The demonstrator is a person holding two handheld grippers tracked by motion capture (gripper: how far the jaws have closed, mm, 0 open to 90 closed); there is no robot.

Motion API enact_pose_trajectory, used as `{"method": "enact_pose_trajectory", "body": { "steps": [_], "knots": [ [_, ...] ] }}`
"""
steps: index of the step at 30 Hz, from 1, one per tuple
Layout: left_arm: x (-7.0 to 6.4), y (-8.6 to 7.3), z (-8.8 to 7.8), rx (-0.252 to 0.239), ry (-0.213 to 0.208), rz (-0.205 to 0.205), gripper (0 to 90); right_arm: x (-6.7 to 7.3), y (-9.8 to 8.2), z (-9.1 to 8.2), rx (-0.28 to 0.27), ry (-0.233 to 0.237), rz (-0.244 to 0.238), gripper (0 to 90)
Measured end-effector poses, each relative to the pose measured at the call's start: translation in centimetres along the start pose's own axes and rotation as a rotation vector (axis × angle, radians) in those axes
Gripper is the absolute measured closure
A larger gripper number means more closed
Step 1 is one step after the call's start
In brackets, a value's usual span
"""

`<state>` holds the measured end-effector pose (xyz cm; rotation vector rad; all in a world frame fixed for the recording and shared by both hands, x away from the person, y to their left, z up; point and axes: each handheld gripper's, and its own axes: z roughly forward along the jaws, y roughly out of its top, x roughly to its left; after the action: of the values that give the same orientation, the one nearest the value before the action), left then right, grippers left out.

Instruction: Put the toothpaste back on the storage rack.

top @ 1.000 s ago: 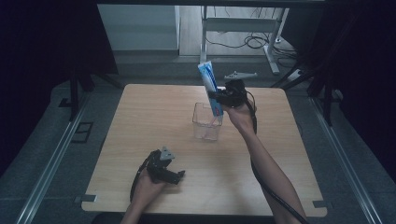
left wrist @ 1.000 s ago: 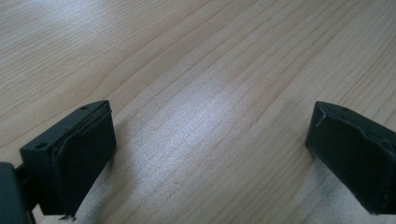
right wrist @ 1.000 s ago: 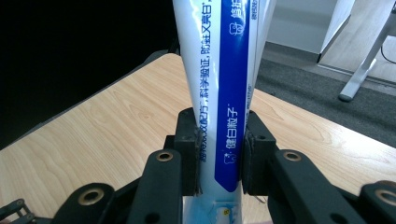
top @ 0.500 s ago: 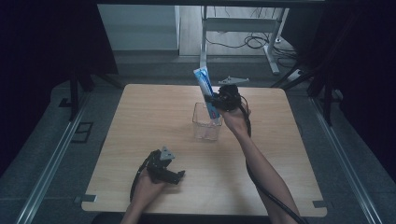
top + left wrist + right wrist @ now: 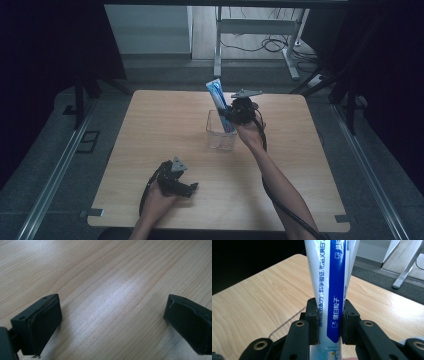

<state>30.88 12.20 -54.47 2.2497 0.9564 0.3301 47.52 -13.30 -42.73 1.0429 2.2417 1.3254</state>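
Wooden table (image 5: pixel 150 130): right gripper (image 5: pixel 231 114) is clamping an upright tube (image 5: pixel 219 96) standing in a clear cup (image 5: pixel 221 137); left gripper (image 5: pixel 187 188) is resting wide open, empty.

A light wooden table (image 5: pixel 150 125) carries a clear plastic container (image 5: pixel 220 137) near its middle, slightly toward the far side.

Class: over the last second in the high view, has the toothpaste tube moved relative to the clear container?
Yes. The toothpaste tube, clamped in the right gripper, has come down and leftward into the clear container.
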Motion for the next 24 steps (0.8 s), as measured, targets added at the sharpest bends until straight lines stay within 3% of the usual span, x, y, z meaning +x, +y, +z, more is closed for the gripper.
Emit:
{"method": "enact_pose_trajectory", "body": {
  "steps": [17,20,24],
  "knots": [
    [0.0,0.0,0.0,0.000,0.000,0.000,1.5,-0.2,-2.0,1.1,0.032,0.011,0.009,70.5],
    [0.0,0.0,0.0,0.000,0.000,0.000,1.5,0.0,-2.1,1.2,0.047,0.019,0.006,70.0],
    [0.0,0.0,0.0,0.000,0.000,0.000,1.5,0.0,-3.0,1.8,0.094,-0.009,-0.013,69.4]
  ]
}}
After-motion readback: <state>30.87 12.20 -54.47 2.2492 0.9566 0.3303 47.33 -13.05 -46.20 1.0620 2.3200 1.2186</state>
